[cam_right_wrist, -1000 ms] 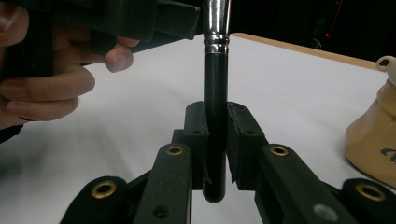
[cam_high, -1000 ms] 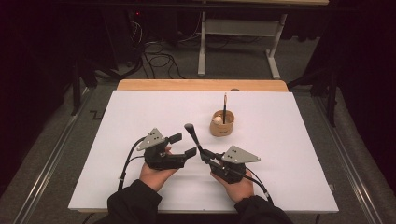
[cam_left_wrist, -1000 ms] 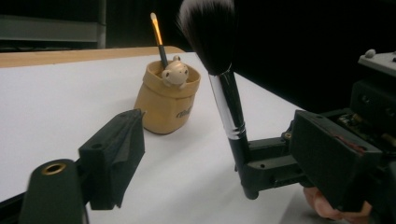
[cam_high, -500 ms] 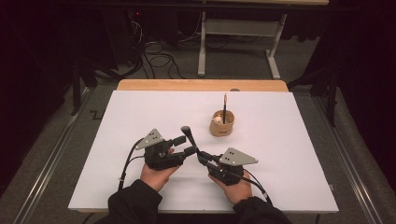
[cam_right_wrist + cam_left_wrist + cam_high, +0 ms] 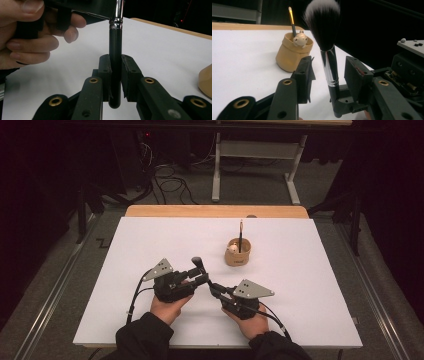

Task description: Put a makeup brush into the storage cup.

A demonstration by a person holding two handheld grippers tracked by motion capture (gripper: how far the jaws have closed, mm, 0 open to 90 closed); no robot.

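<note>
Black-handled makeup brush (image 5: 329, 62) upright near table (image 5: 310, 285) centre, bristles at twelve o'clock, clamped at handle base by right gripper (image 5: 115, 67). Left gripper (image 5: 328, 72) with jaws either side of silver ferrule, just been closing, gaps showing on both sides, pads not yet pressing. Tan holder (image 5: 237, 253) at one o'clock from brush in high view, well apart, with thin brush (image 5: 240, 236) standing inside. Left hand (image 5: 32, 37) at ten o'clock in right gripper view.
</note>
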